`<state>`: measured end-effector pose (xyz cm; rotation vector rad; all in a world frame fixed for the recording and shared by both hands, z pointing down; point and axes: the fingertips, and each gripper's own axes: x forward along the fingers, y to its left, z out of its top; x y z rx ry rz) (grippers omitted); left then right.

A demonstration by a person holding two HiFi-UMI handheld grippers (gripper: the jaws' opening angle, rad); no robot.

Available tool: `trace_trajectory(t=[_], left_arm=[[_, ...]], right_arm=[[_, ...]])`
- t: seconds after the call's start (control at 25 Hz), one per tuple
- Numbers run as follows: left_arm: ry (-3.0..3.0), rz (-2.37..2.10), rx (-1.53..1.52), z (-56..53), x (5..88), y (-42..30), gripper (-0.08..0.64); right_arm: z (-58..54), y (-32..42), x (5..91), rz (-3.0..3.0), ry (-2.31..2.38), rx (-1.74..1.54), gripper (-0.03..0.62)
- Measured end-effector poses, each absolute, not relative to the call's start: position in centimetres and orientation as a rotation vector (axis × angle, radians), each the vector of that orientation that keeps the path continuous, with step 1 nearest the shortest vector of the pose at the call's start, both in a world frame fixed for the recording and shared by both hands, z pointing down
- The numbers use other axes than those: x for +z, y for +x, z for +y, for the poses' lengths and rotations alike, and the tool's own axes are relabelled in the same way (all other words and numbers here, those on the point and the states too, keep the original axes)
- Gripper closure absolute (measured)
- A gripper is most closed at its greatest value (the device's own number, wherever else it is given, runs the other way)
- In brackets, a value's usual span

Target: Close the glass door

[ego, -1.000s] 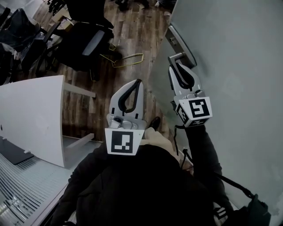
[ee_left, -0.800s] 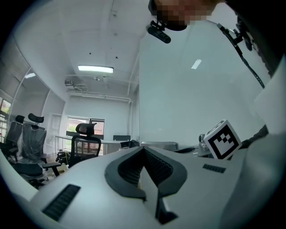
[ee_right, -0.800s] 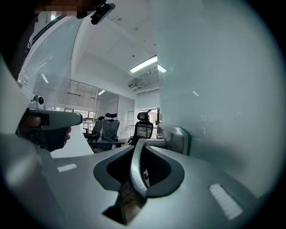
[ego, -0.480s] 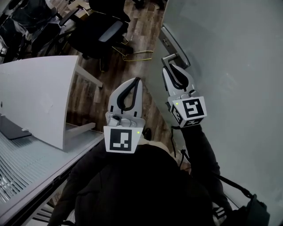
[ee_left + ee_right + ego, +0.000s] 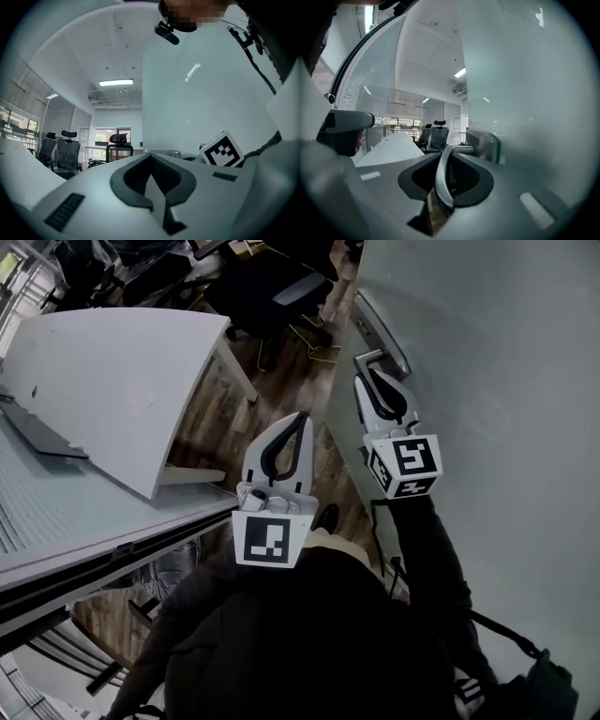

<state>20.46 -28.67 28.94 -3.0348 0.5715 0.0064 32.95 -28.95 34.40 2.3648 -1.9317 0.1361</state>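
The frosted glass door (image 5: 487, 381) fills the right of the head view. Its metal lever handle (image 5: 373, 357) juts from a lock plate (image 5: 380, 324) at the door's edge. My right gripper (image 5: 369, 376) is shut on that handle. In the right gripper view the curved handle (image 5: 442, 180) runs between the two dark pads, with the lock plate (image 5: 485, 144) just beyond. My left gripper (image 5: 300, 416) hangs shut and empty to the left of the door, over the floor. In the left gripper view its jaws (image 5: 150, 158) meet with nothing between them, and the door (image 5: 201, 93) stands to their right.
A white desk (image 5: 112, 399) lies at the left, with a glass partition rail (image 5: 94, 554) below it. Black office chairs (image 5: 272, 287) stand on the wood floor (image 5: 281, 381) at the top. The person's shoe (image 5: 326, 517) shows beside the door's edge.
The right gripper has stayed shut on the handle. The desk and chairs have shifted rightwards and nearer in the head view as person and door moved together. The left gripper is unchanged.
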Motion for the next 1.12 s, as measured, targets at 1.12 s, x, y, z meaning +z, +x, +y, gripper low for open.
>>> trace_trajectory(t=[1.12], left_arm=[[-3.043,0.677,-0.023,-29.8,31.7,0.9,0.563]], right_arm=[[-30.1,7.5,35.3,-2.271,2.080,0.117,0.525]])
